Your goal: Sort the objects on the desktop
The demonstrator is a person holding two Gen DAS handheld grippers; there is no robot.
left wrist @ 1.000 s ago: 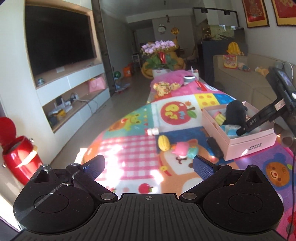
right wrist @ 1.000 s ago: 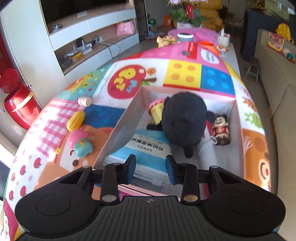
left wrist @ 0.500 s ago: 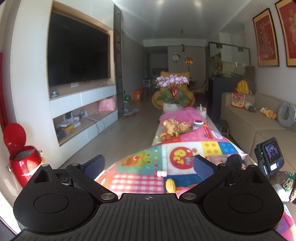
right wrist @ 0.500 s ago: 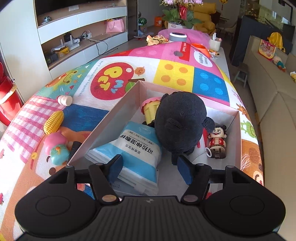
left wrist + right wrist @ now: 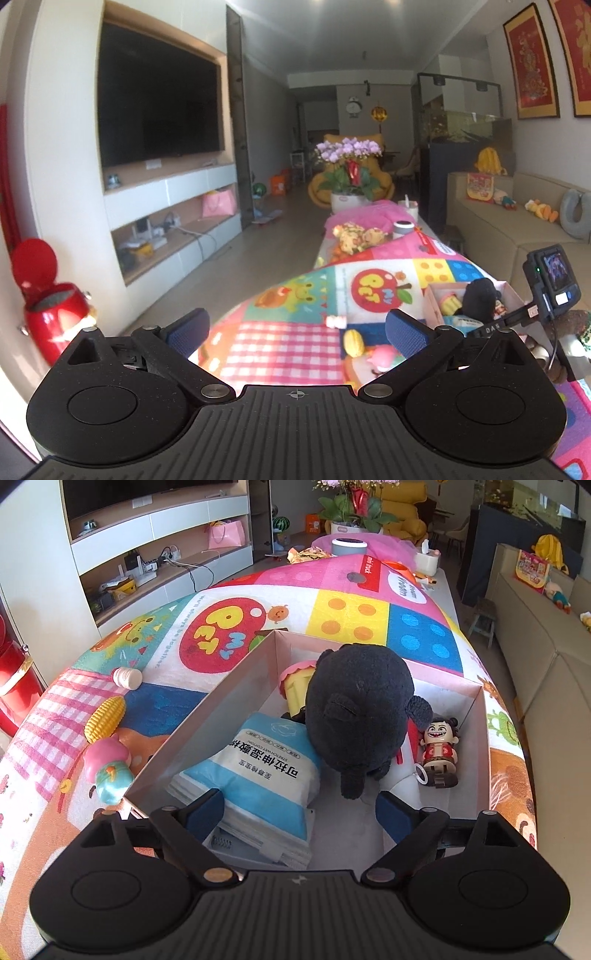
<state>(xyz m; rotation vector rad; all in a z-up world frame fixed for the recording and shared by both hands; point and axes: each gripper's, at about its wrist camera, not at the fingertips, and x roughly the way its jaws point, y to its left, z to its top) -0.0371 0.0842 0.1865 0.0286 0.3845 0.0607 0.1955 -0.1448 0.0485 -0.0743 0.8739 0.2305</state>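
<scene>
My right gripper [image 5: 301, 810] hangs over the near end of the pink box [image 5: 207, 716], its jaws opening wide. A blue-and-white wipes packet [image 5: 266, 768] lies in the box below the fingertips, and no pad presses on it. Also in the box are a black plush [image 5: 354, 709], a yellow cupcake toy [image 5: 295, 679] and a small figurine [image 5: 439, 749]. A corn toy [image 5: 105, 716], a pink-and-teal doll [image 5: 109, 771] and a small bottle [image 5: 127, 677] lie on the mat left of the box. My left gripper [image 5: 297, 328] is open and empty, held above the table's near end.
The colourful play mat [image 5: 351, 609] covers the long table. A white jar [image 5: 349, 546], a tissue holder [image 5: 426, 559] and a flower pot [image 5: 347, 173] stand at the far end. A red bin [image 5: 55, 314] is on the floor to the left and a sofa [image 5: 517, 229] to the right.
The right jaws went from nearly shut to wide, and the packet now lies loose in the box. The left gripper rose and tipped up, so more of the room shows.
</scene>
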